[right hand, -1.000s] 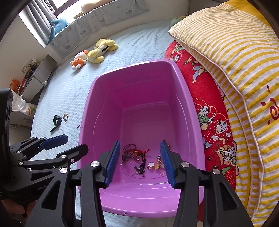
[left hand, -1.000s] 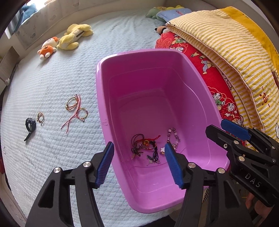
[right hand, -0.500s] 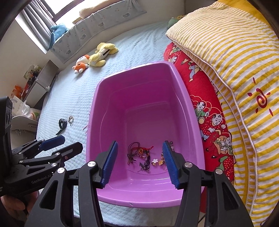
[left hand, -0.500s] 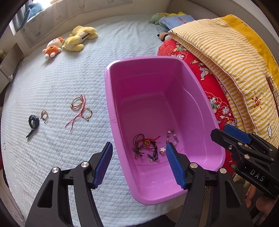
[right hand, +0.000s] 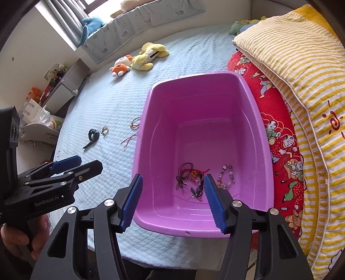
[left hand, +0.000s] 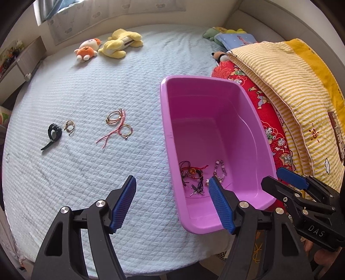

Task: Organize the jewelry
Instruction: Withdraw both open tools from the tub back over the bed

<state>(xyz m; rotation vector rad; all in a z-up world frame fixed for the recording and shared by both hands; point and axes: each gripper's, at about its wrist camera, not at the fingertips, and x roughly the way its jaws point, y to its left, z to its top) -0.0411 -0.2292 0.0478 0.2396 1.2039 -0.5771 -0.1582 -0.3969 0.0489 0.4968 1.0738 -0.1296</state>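
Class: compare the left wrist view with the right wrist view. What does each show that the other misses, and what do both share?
Left wrist only: the second red-corded bangle, in full. Right wrist only: a blue plush by the window and a hand holding the left gripper. Both: the pink bin, the jewelry in it, and opening, empty jaws.

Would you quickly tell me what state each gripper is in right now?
Left gripper: jaws opening, nothing between them.
Right gripper: jaws opening, nothing held.

Quilted bed (left hand: 86,90), daylit window (right hand: 64,13) (curtained)
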